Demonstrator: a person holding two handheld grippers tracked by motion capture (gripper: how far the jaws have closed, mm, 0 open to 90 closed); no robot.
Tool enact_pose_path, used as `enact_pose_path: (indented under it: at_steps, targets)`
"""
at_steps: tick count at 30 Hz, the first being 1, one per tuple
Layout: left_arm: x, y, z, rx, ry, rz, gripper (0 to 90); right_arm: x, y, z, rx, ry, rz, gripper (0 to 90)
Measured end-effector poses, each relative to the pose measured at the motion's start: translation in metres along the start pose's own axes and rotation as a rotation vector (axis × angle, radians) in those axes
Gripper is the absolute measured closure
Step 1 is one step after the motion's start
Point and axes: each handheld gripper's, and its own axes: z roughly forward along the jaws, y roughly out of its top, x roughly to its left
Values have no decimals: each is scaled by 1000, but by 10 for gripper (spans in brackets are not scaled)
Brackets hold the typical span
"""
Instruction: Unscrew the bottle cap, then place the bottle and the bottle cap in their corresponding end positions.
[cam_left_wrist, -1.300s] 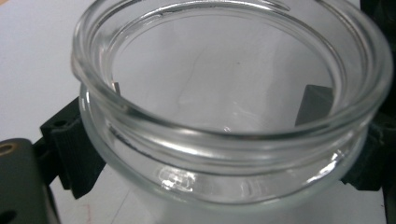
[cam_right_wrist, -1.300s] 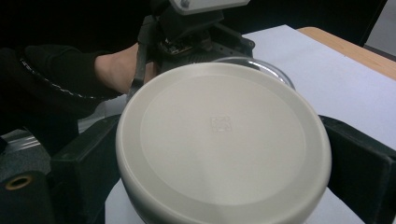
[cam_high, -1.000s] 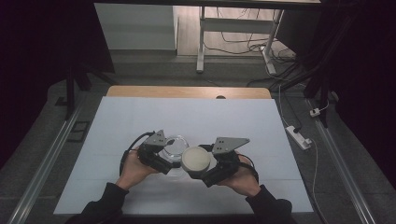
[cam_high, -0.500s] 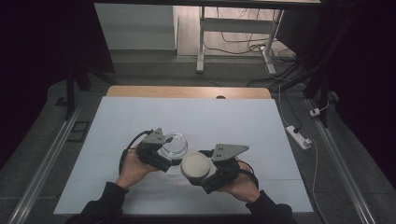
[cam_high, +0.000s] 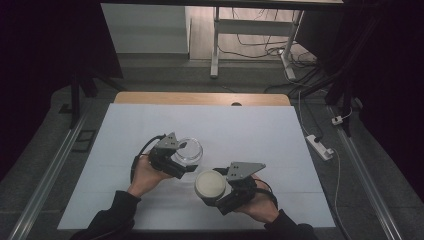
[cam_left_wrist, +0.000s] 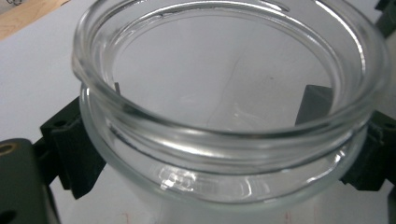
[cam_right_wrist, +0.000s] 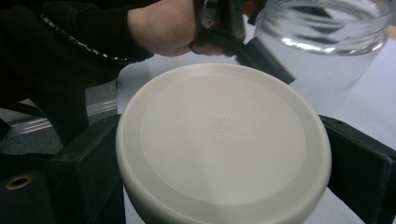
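White tabletop (cam_high: 280, 150), dark room. Left gripper (cam_high: 176, 161) jaws pinched the open glass jar (cam_high: 189, 149), standing left of centre. Right gripper (cam_high: 226, 196) jaws clamped the cream lid (cam_high: 210, 184), just beside it, apart. Likely lid-off step; next: set lid down flat.

High view overhead facing forward, gripper views close, sharing jar (cam_high: 189, 149)

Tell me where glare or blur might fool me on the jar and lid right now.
Left gripper view: bright glare streaks run along the jar rim, and the glass warps the jaws behind it. Right gripper view: the lid is evenly lit and sharp, the jar behind soft. High view: dim surroundings, both small.
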Motion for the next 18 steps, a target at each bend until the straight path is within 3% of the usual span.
enact_pose_path:
  at_steps: [18]
  targets:
    - [13, 10, 16, 1, 19, 2, 70, 7, -17, 9, 37, 6, -1, 67]
